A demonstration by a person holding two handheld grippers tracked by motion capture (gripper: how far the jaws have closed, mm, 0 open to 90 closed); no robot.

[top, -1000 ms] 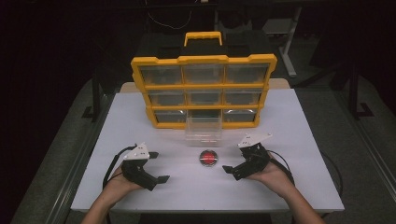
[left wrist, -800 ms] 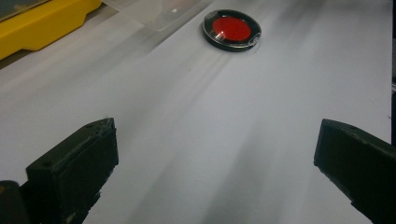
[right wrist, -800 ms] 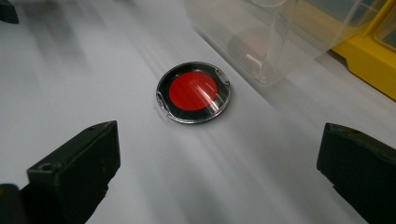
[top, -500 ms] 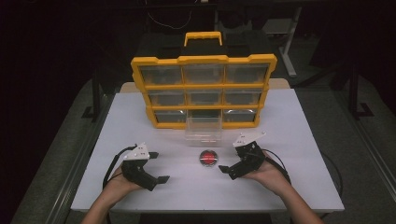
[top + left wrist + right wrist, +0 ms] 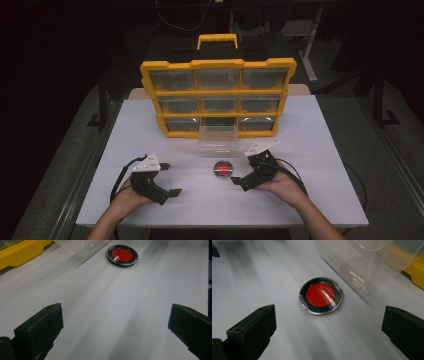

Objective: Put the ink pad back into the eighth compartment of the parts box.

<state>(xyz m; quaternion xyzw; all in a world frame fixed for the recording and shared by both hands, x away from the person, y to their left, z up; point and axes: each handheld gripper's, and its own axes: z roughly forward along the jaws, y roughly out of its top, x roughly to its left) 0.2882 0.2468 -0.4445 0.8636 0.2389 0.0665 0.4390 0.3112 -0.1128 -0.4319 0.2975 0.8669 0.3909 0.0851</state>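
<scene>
A round red disc in a black-rimmed clear case lies flat on the white table, just in front of a clear plastic drawer. My right gripper rests on the table right of the disc, open, jaws aimed at it and empty. Its own view has the disc ahead between the wide-apart jaws of the right gripper, with the drawer behind. My left gripper lies open and empty to the left. In its view the left gripper faces the disc, which lies far ahead.
A yellow organizer with several clear drawers stands upright at the back of the table. The pulled-out drawer stands on the table below the organizer's bottom middle slot. Dark floor surrounds the table.
My right gripper has shifted a little left, closer to the red disc. The left gripper has stayed almost still.
</scene>
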